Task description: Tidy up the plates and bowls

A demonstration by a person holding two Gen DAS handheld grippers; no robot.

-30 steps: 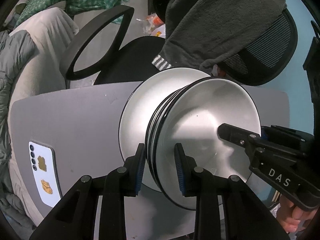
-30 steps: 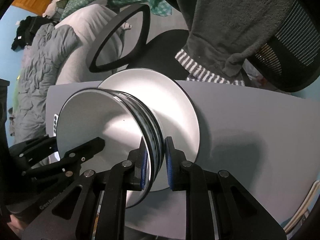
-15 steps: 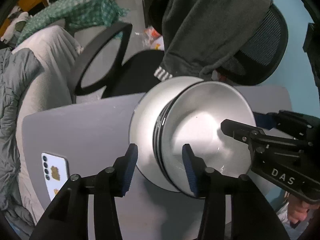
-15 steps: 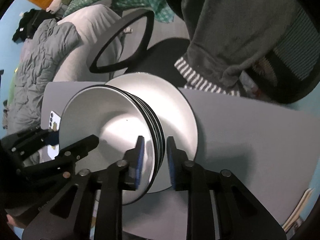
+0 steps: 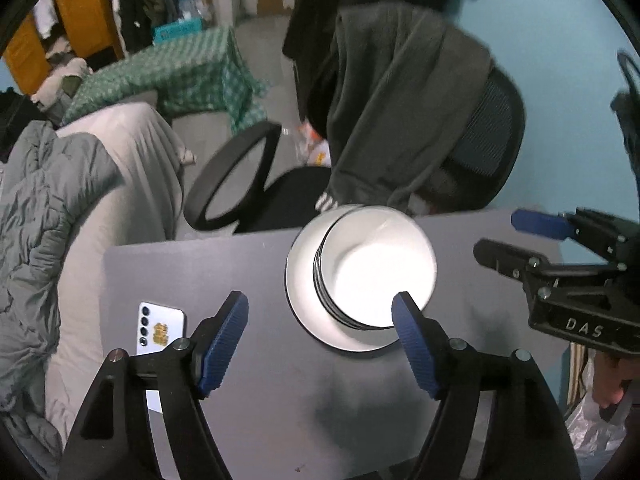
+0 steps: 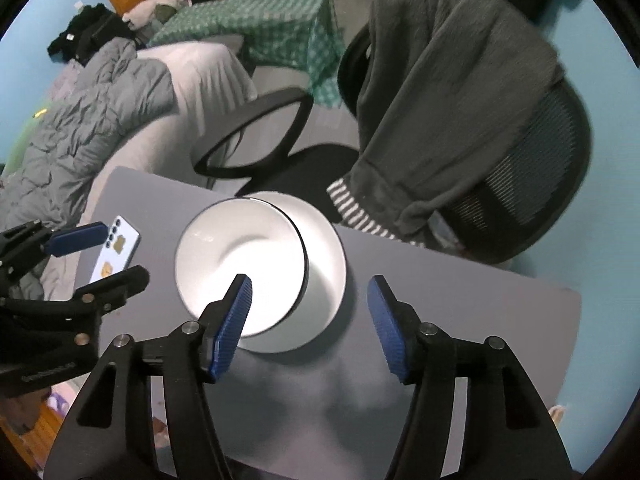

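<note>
Both grippers, left (image 5: 320, 320) and right (image 6: 310, 306), tilt steeply downward above stacked bowls (image 5: 376, 276); fingers opening, seemingly empty.

— What sort of place is this?
— Somebody's lived-in bedroom: a rumpled grey quilt (image 6: 92, 120) on the bed (image 6: 192, 80), an office chair (image 6: 532, 184) with a sweater (image 6: 440, 92) draped over it, clothes heaped by orange cupboards (image 5: 72, 12).

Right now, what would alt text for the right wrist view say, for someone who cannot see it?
A stack of white bowls sits on a white plate on a grey table. The right gripper hangs above with jaws opening, nothing between them; the left gripper, a phone and a chair surround it.
</note>
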